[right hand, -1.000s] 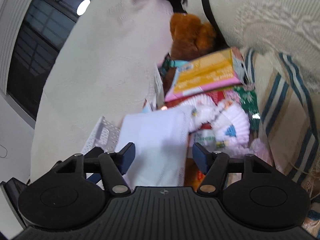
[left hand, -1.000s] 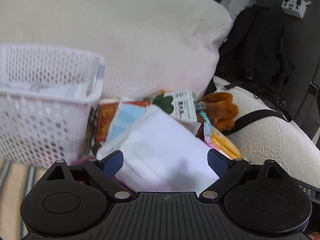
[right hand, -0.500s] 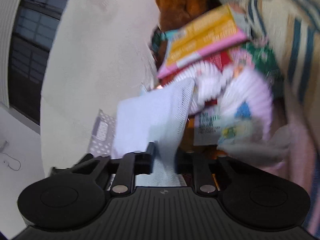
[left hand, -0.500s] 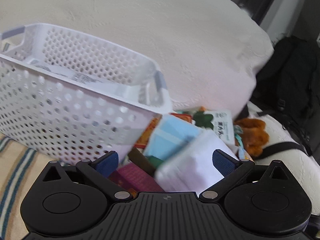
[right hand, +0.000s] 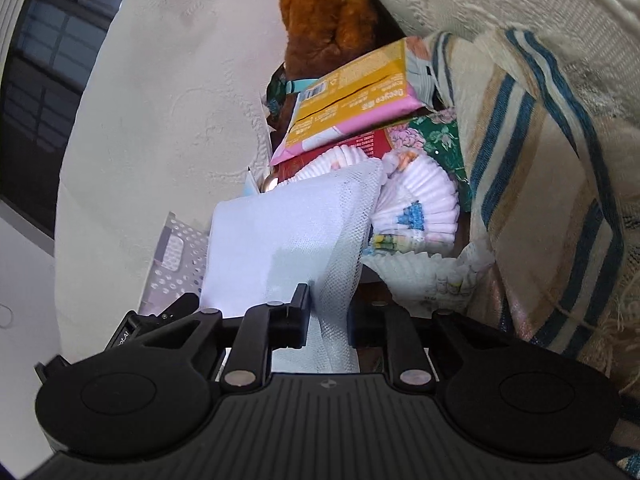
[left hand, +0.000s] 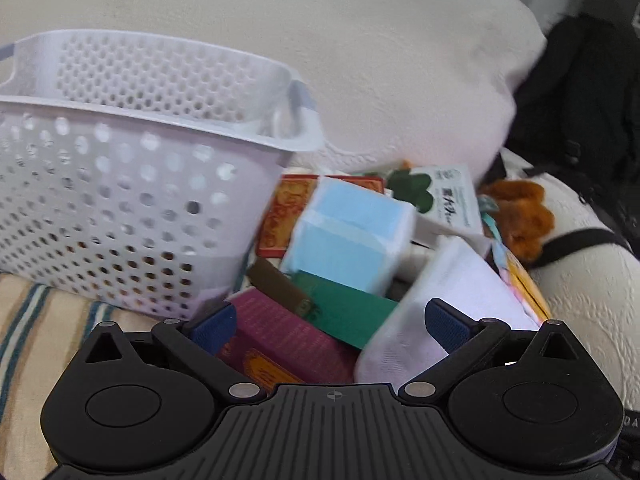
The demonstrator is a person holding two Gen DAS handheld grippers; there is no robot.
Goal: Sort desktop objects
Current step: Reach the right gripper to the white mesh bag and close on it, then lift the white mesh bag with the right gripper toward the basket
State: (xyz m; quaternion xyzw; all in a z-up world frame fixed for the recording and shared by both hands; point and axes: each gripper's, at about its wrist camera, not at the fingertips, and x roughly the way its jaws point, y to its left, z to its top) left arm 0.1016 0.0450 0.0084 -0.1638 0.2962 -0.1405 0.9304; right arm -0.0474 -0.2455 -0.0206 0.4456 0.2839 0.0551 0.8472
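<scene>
- One white perforated plastic basket (left hand: 132, 184), sitting on the striped cream-and-blue cloth (left hand: 36, 320); its corner also shows at the left of the right wrist view (right hand: 176, 256).
- One white mesh-covered soft pack (right hand: 288, 236); in the left wrist view it lies at the right of the pile (left hand: 452, 300), tilted, blurred.
- One light-blue and white tissue pack (left hand: 352, 232), just right of the basket wall, resting on other items.
- One magenta box (left hand: 288, 336), lowest in the pile, nearest the left gripper; one green flat card (left hand: 344, 308) lying across it.
- One white pack with a green clover print (left hand: 436, 200), behind the blue pack.
- One brown plush toy (right hand: 324, 28) at the far end of the pile, against the large cream pillow (left hand: 360, 60).
- One yellow-and-pink flat packet (right hand: 352, 96), leaning over the heap below the plush.
- Pleated white paper cupcake liners (right hand: 416, 200), several, count unclear, beside the mesh pack.
- Left gripper (left hand: 332, 320): blue pads spread wide, nothing between them; held low over the near edge of the pile, pointing toward basket and pillow.
- Right gripper (right hand: 328, 316): jaws clenched on the near edge of the mesh-covered pack; the pack stands up from the fingers toward the pile.
</scene>
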